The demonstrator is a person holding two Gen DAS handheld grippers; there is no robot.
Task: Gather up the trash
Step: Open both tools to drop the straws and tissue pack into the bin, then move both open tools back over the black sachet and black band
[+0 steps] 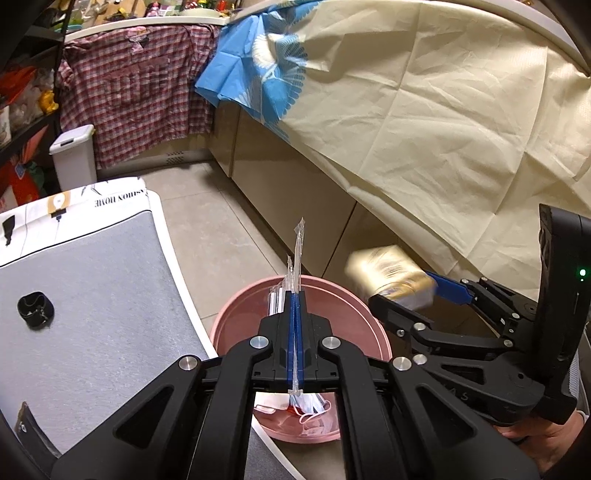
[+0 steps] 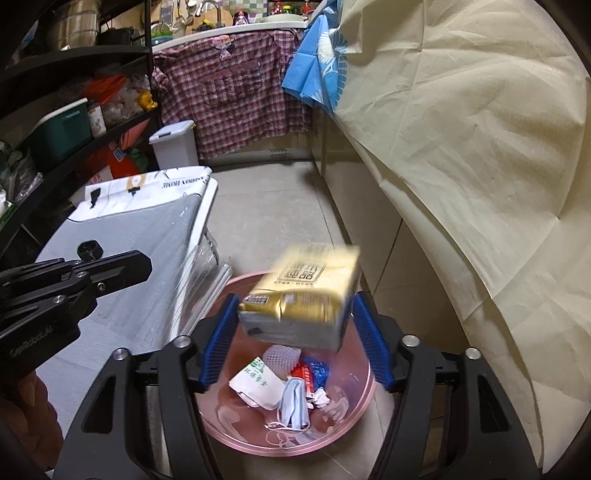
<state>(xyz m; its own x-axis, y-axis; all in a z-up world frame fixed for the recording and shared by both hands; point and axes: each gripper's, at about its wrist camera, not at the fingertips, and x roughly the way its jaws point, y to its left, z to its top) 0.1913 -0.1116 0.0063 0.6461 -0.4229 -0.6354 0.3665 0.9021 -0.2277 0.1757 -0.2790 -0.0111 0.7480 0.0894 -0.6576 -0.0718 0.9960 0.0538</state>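
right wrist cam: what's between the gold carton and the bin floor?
Only air directly under the gold carton, then trash on the pink bin floor: white foam net, paper packet, face mask. Right wrist view shows it.

A plaid cloth (image 2: 236, 85) hangs behind a white lidded bin (image 2: 175, 144) on the floor.

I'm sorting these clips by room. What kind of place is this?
Probably a home kitchen or utility corner: a counter crowded with utensils, storage shelves packed with household goods, a tiled floor, and a pink bin holding trash.
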